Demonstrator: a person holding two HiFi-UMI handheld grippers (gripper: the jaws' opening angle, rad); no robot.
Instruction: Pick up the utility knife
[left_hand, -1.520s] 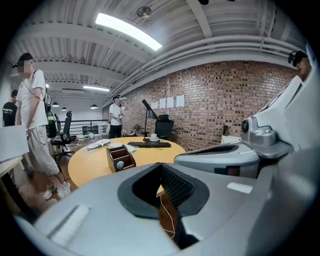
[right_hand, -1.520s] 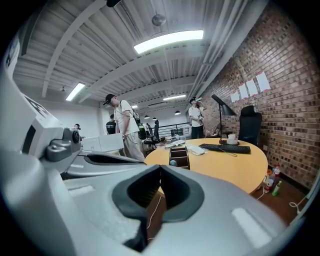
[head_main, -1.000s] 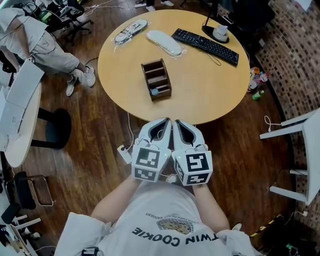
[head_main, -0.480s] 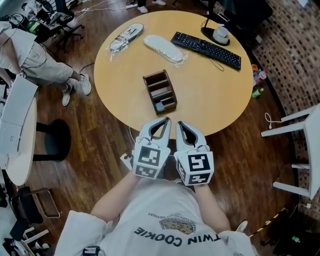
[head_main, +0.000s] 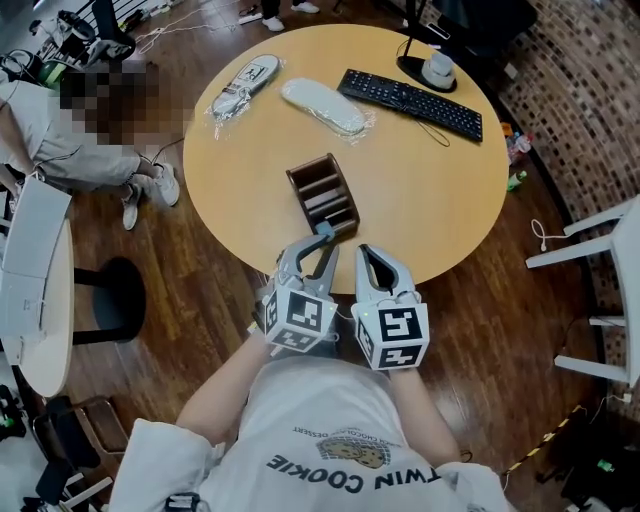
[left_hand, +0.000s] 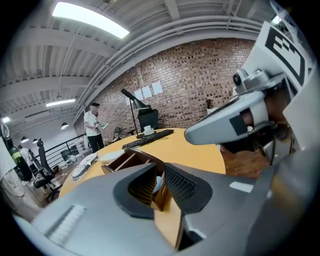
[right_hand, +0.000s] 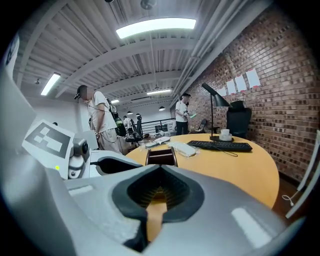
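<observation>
- Both grippers have come forward over the bench (head_main: 420, 180) edge, and the left gripper (head_main: 318, 240) reaches the rack (head_main: 318, 190).
- Its jaws have just been opening: narrowly apart, gripping nothing, framing the pale-blue knife (left_hand: 158, 184) in the nearest slot, probably to straddle it.
- Right gripper (head_main: 367, 252) waits alongside, jaws together, empty.

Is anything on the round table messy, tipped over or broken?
Nothing looks spilled or broken. The wooden organizer stands upright, the keyboard lies flat, and two plastic-wrapped things lie on the table's far side. Oddest bit: some bottles sit on the floor beside the table.
</observation>
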